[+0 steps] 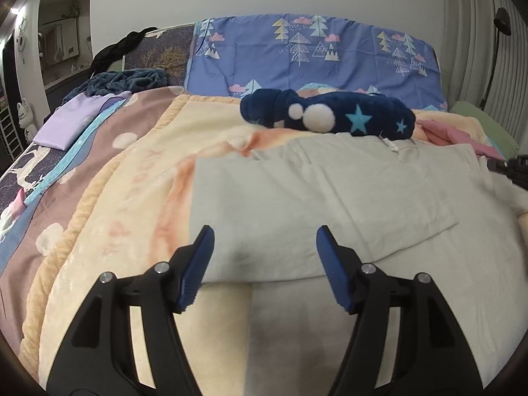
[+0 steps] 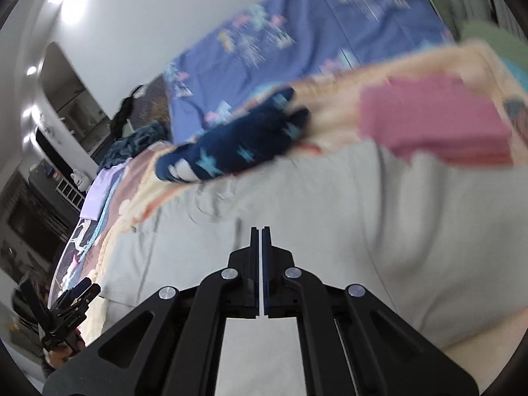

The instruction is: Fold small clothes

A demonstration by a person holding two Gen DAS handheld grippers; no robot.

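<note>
A pale grey-white garment [image 1: 316, 198] lies spread on the cream blanket [image 1: 132, 181], with one part folded over across it. My left gripper [image 1: 262, 234] is open and empty, hovering over the garment's near fold. In the right wrist view, which is blurred, my right gripper [image 2: 261, 231] is shut with a thin strip of the pale garment [image 2: 330, 204] between its jaws. The left gripper also shows in that view [image 2: 76, 300] at the lower left. A tip of the right gripper shows at the right edge of the left view [image 1: 514, 168].
A navy plush garment with stars and white pom-poms [image 1: 326, 115] lies beyond the pale garment. Folded pink clothes [image 2: 435, 125] sit at the right. A folded lilac cloth [image 1: 72, 122] lies at the left. A blue patterned pillow [image 1: 313, 52] stands against the wall.
</note>
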